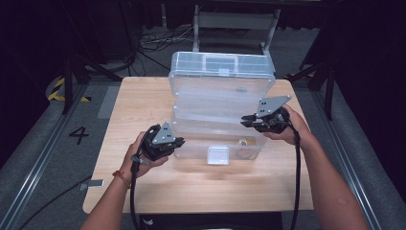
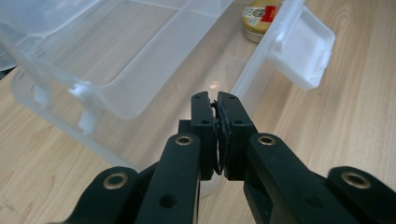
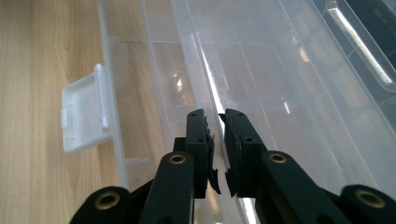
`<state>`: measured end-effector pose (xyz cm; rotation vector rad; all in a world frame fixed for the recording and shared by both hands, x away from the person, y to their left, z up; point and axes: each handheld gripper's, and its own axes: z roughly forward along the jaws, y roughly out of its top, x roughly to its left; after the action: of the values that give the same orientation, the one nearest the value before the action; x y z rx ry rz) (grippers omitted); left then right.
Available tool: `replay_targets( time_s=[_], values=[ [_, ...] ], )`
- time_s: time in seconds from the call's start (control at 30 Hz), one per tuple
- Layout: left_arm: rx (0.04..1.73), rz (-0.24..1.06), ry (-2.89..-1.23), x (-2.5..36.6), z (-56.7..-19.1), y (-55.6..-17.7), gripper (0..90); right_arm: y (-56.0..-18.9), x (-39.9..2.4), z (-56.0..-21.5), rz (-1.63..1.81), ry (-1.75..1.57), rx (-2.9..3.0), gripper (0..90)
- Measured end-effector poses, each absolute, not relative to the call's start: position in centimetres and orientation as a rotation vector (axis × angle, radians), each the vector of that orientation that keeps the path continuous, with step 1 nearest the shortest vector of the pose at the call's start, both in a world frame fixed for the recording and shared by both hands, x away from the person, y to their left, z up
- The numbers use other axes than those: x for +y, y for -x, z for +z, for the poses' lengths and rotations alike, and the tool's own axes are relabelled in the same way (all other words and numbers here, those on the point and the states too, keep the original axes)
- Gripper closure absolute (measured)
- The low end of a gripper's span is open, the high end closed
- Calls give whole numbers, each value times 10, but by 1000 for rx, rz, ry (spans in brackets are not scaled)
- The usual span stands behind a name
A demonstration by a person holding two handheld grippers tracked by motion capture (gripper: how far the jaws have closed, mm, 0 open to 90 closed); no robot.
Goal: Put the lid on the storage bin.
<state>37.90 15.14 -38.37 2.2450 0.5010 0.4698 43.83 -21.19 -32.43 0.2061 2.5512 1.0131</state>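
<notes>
A clear plastic organiser box (image 1: 191,151) stands on the wooden table with its lid (image 1: 222,64) tipped up at the back. A clear inner tray (image 1: 210,108) sits raised over the box's base. My right gripper (image 1: 246,120) comes in from the box's right side, and its jaws (image 3: 215,114) are shut on the tray's thin rim (image 3: 205,70). My left gripper (image 1: 178,142) is at the box's front left corner. Its jaws (image 2: 215,97) are pressed together beside the box wall (image 2: 261,60), with nothing seen between them. A small round gold tin (image 2: 259,16) lies in the base (image 1: 243,142).
The box's white front latch (image 1: 218,155) hangs open toward me; it also shows in the gripper views (image 2: 303,46) (image 3: 84,116). Bare wooden tabletop (image 1: 139,96) lies left of and in front of the box. Beyond the far edge are cables and a metal frame (image 1: 234,24).
</notes>
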Motion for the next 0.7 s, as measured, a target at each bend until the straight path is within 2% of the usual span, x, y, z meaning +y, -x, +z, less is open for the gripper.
replay_targets(
  time_s=[0.43,0.7],
  values=[
    [554,502,-2115,187,-366,-385,891,-438,-213,-326,1032,-210,2540,802],
    [651,526,-2062,203,-368,-401,900,-437,-213,-327,1037,-216,2545,802]
  ],
)
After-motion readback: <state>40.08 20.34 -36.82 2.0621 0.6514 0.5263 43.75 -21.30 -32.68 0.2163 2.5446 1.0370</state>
